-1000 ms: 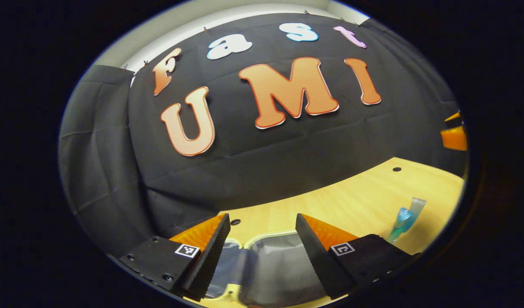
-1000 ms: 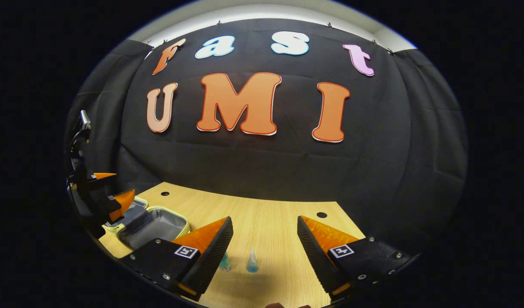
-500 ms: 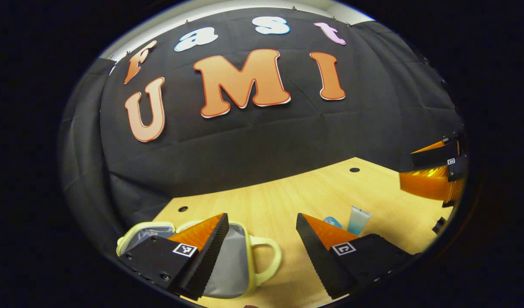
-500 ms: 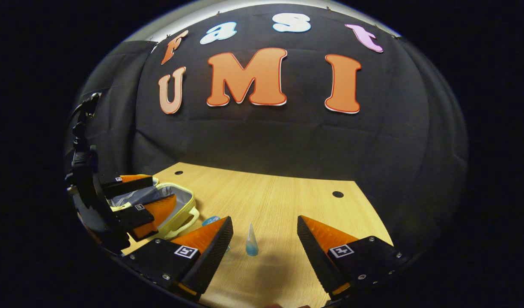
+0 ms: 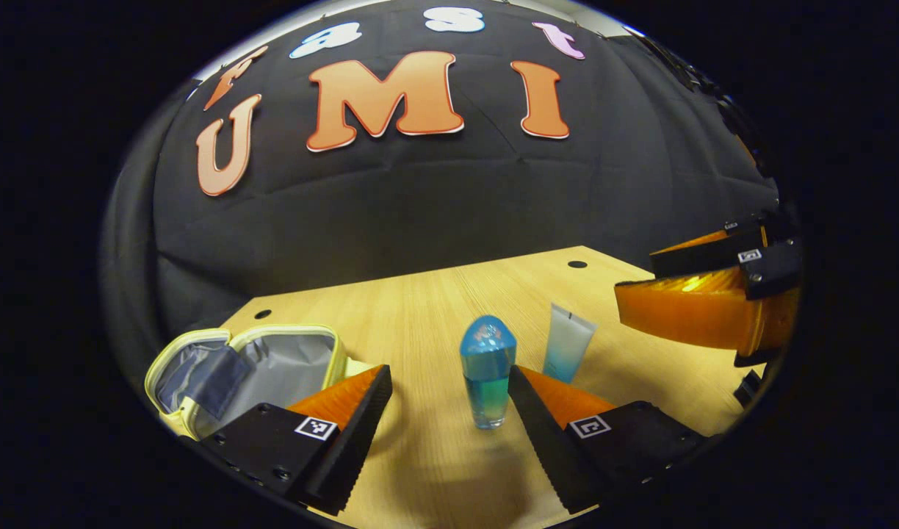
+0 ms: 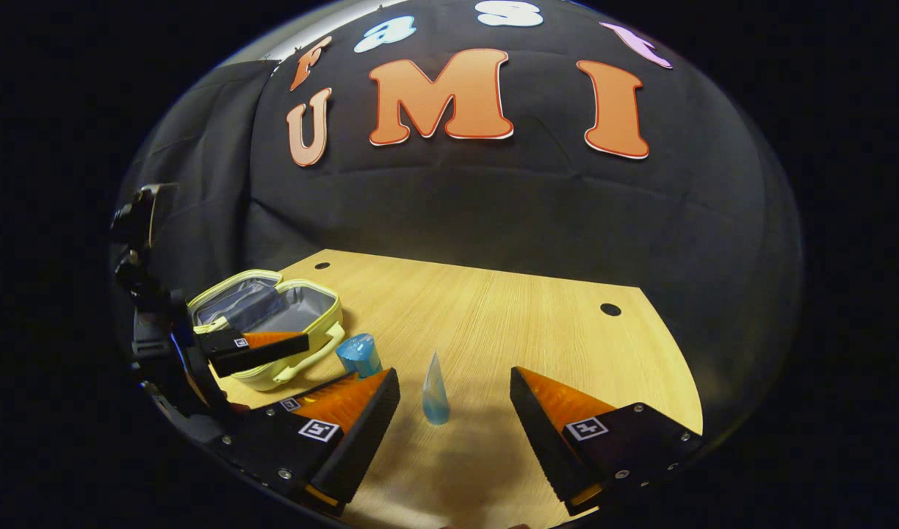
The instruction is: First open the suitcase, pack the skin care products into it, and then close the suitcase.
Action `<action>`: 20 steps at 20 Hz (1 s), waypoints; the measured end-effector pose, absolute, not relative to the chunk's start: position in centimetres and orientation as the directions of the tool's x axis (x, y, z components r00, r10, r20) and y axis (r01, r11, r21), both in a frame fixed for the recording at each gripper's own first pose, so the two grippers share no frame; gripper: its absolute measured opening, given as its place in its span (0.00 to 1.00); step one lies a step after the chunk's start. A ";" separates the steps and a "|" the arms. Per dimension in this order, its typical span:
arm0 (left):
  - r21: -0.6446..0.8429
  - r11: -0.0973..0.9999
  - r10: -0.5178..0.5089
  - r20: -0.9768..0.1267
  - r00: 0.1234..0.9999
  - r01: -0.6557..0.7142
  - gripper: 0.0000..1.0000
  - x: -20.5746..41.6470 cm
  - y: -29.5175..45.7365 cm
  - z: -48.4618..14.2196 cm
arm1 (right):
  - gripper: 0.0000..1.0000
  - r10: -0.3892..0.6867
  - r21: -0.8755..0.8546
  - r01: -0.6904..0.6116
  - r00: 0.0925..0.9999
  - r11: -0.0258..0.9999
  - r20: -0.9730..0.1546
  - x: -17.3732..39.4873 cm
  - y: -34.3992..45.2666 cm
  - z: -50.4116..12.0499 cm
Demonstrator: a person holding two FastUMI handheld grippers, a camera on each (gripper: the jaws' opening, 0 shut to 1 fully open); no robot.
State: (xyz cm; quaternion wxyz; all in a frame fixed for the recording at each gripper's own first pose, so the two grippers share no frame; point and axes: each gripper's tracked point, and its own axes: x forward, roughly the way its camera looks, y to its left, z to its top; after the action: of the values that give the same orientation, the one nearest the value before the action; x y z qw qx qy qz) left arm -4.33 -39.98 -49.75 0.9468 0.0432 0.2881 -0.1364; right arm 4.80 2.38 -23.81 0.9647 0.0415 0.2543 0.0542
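- In the left gripper view, the suitcase [image 5: 255,364] lies on the table [image 5: 420,308] at 9 o'clock of the bottle [image 5: 487,380].
- The tube [image 5: 568,353] stands at 2 o'clock of the bottle.

Wooden table [image 6: 508,323]: open suitcase [image 6: 273,330], blue bottle [image 5: 488,378], upright tube [image 6: 435,389] on it.

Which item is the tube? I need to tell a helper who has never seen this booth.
On the wooden table, look right of the open yellow suitcase. Two skin care items stand there: a blue bottle and the tube. The tube is the flat, pale one that narrows to a crimped top; the bottle is round with a domed cap.
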 end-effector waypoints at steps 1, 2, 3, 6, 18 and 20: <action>-0.004 0.957 -0.242 -0.562 0.791 0.290 0.99 -4.3 -40.4 -50.5 | 0.96 0.128 0.103 -0.088 0.863 0.991 -0.489 4.8 2.5 -24.2; -0.005 0.955 -0.247 -0.565 0.787 0.295 0.99 -4.2 -40.6 -51.1 | 0.96 0.131 0.098 -0.095 0.861 0.991 -0.492 4.8 2.6 -24.6; -0.005 0.954 -0.249 -0.571 0.782 0.301 0.99 -3.9 -40.9 -52.0 | 0.96 0.133 0.091 -0.101 0.857 0.991 -0.498 4.9 2.7 -25.2; -0.017 0.949 -0.266 -0.584 0.767 0.316 0.96 -3.4 -41.6 -53.9 | 0.96 0.146 0.097 -0.111 0.842 0.989 -0.519 5.0 3.1 -27.1; -0.096 0.926 -0.350 -0.576 0.739 0.365 0.41 -2.4 -44.0 -55.6 | 0.64 0.212 0.159 -0.146 0.792 0.976 -0.573 7.0 5.4 -34.9; -0.104 0.928 -0.350 -0.573 0.742 0.357 0.40 -2.2 -43.6 -55.2 | 0.58 0.217 0.154 -0.156 0.786 0.976 -0.580 7.2 6.0 -35.7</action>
State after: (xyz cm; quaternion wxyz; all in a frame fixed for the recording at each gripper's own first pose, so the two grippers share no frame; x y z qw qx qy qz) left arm -2.22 -43.60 -55.20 0.9331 0.0060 0.3056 -0.1894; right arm 7.20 6.00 -35.66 0.9436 0.0489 0.3123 0.0986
